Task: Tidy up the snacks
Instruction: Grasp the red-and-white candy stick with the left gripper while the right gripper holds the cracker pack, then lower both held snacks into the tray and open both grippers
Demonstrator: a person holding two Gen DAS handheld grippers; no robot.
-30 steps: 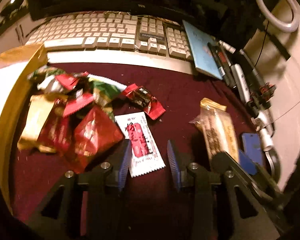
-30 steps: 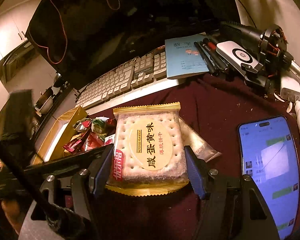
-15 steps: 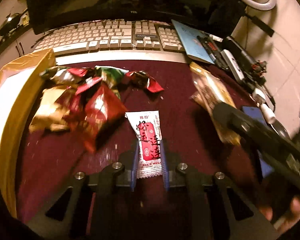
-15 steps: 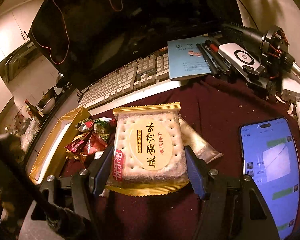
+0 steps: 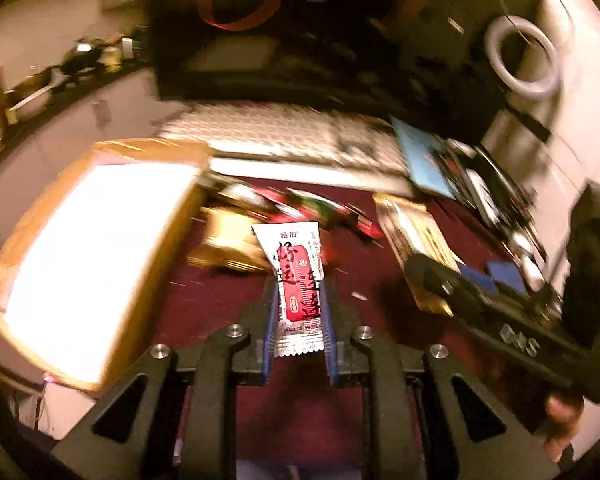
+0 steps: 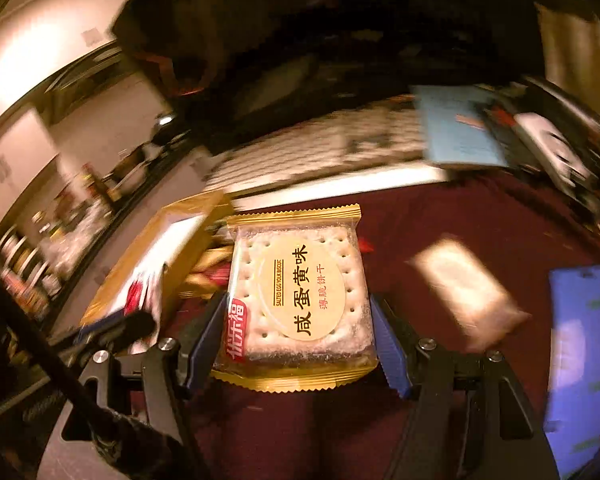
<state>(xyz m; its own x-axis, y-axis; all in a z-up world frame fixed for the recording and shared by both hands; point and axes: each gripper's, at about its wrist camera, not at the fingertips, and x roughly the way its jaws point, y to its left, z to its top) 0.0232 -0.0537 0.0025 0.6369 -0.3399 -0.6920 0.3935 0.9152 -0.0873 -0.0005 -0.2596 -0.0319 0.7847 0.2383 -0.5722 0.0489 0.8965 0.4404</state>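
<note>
The left claw [image 5: 299, 312] is clenched on a thin sachet [image 5: 296, 280], lifted off the bench [image 5: 204, 304] just right of the box [image 5: 80, 256]; the right claw [image 6: 296, 340] grasps a biscuit pack [image 6: 300, 300] near that box [image 6: 152, 264]. Both views are blurred. The slick sachet, pinched low, could slip out or catch the box wall, and the two claws, heading for one box, could collide.

Keyboard [image 5: 284, 132] motion-blurred, keys unreadable. Snack pile [image 5: 300, 204] smeared, partly behind sachet [image 5: 298, 280]. Phone [image 6: 584, 360] cut by right edge.
</note>
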